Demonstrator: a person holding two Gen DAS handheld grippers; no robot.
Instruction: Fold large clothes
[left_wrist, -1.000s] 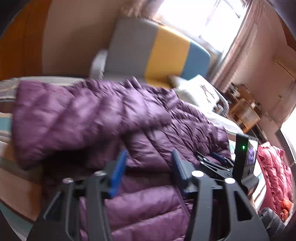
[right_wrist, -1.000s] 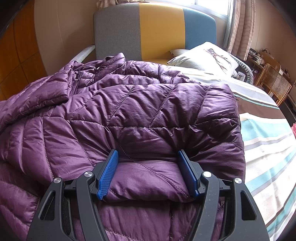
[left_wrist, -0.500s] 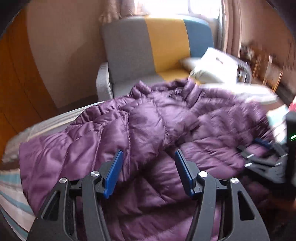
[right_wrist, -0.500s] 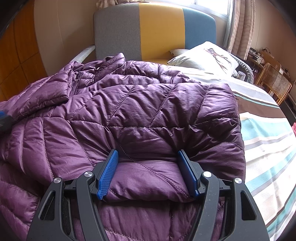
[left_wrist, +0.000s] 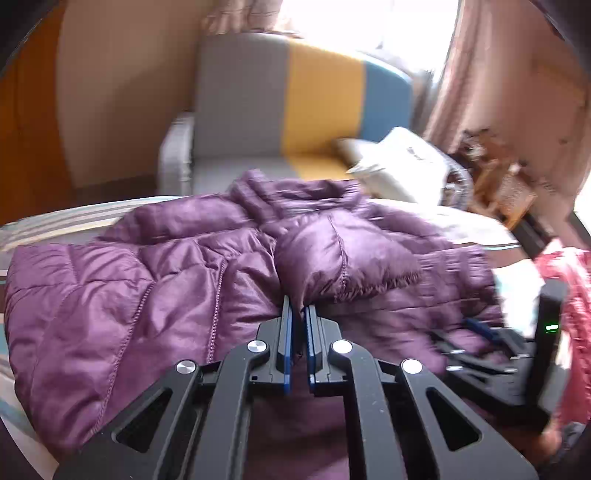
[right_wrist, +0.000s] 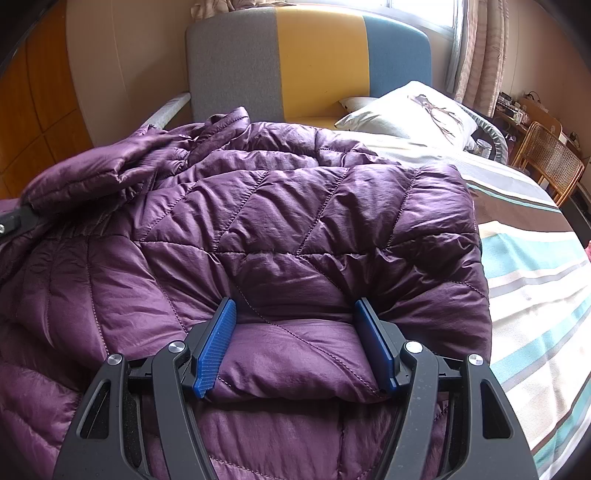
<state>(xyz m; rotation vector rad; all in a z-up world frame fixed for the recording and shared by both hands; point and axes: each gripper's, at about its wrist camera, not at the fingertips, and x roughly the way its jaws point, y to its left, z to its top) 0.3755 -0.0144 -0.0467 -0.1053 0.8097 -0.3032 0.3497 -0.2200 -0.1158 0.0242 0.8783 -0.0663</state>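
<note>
We see the purple down jacket (right_wrist: 295, 229) spread on the striped bed (right_wrist: 535, 266); our left gripper (left_wrist: 298, 314) pinches its sleeve cuff, our right gripper (right_wrist: 295, 314) presses wide apart. Puffy, light, slippery: grip seams

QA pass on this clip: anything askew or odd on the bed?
Nothing damaged. The purple quilted down jacket lies rumpled mid-fold on the striped bedsheet; its sleeve cuff is pinched in the left claw, while the right claw sits open, straddling a puffed fold.
</note>
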